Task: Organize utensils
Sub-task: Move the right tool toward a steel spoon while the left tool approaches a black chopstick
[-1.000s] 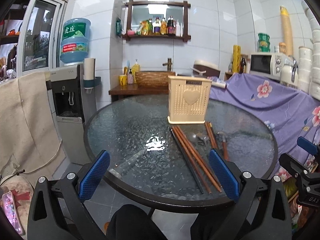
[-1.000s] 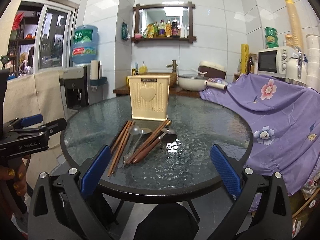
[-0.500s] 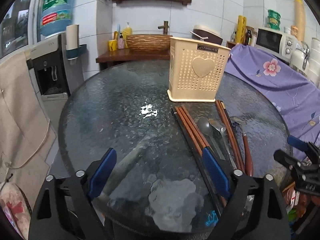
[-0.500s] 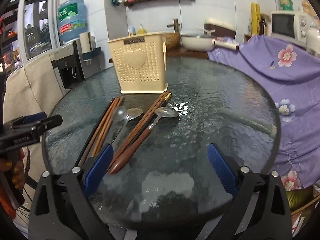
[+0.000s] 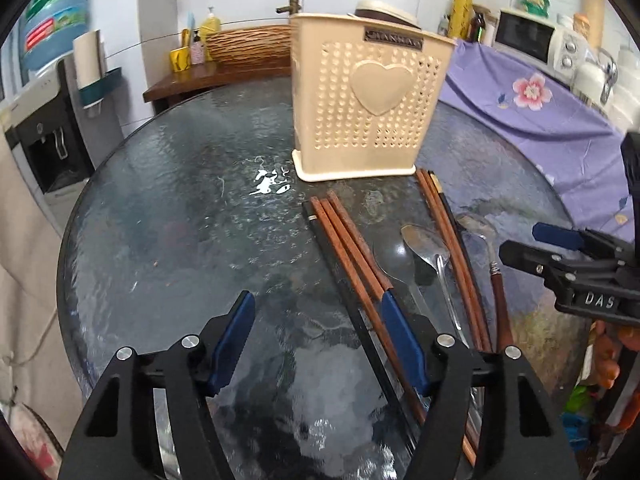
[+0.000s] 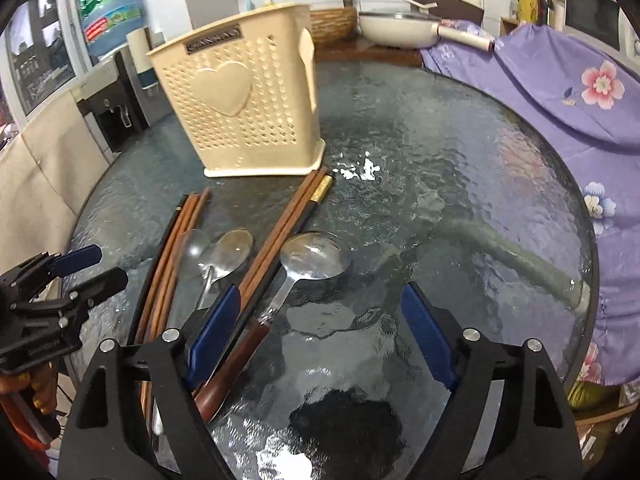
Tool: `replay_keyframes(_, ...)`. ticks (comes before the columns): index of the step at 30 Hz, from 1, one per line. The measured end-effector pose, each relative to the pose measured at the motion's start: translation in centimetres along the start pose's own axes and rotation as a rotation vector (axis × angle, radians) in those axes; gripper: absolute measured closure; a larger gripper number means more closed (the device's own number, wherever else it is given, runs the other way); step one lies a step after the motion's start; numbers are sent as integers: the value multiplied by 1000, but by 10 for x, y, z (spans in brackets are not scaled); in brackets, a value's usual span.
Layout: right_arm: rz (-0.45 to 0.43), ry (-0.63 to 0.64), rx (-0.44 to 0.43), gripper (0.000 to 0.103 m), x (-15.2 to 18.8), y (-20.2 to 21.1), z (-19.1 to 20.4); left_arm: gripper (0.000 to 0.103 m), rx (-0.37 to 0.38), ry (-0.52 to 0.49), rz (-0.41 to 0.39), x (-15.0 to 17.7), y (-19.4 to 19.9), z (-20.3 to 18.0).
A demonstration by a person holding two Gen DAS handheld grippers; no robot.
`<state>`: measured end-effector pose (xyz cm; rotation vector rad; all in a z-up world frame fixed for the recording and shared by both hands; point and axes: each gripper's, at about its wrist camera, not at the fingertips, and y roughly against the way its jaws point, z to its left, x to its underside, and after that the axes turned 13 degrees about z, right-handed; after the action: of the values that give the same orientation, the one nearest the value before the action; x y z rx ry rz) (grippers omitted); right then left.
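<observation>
A cream perforated utensil holder (image 5: 368,108) (image 6: 240,108) with a heart on its front stands upright on the round glass table (image 6: 440,184). In front of it lie two bundles of brown and black chopsticks (image 5: 348,248) (image 6: 288,220), two steel spoons (image 5: 424,240) (image 6: 228,248) and a wooden-handled spoon (image 6: 312,256). My left gripper (image 5: 316,308) hovers over the left bundle, jaws closing, pads touching nothing. My right gripper (image 6: 322,300) hangs over the wooden-handled spoon, whose handle runs beside the left finger; its jaws are closing too, pads clear. Each gripper shows in the other view (image 5: 532,246) (image 6: 94,268).
A purple flowered cloth (image 6: 580,92) covers something right of the table. A water dispenser (image 5: 44,132) stands on the left. A wooden counter (image 5: 216,76) behind carries a basket, bottles and a white pan (image 6: 400,28). A microwave (image 5: 532,40) sits at the back right.
Both grippers have moved forward over the table and tipped downward, so the utensils now lie right under them. Both pairs of fingers stand closer together than before.
</observation>
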<state>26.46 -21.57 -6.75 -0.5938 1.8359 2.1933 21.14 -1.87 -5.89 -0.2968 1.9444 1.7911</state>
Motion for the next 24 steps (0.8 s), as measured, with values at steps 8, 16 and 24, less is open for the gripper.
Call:
replay_keyframes(8, 48, 7, 32, 25, -8, -17, 4, 46, -11, -2, 50, -5, -18, 0)
replay_keyframes(16, 78, 22, 55, 33, -12, -27, 9, 47, -17, 7, 79, -11, -26, 2)
replay_keyframes(24, 99, 21, 47, 42, -20, -28, 6, 59, -46, -12, 103, -28, -35, 3)
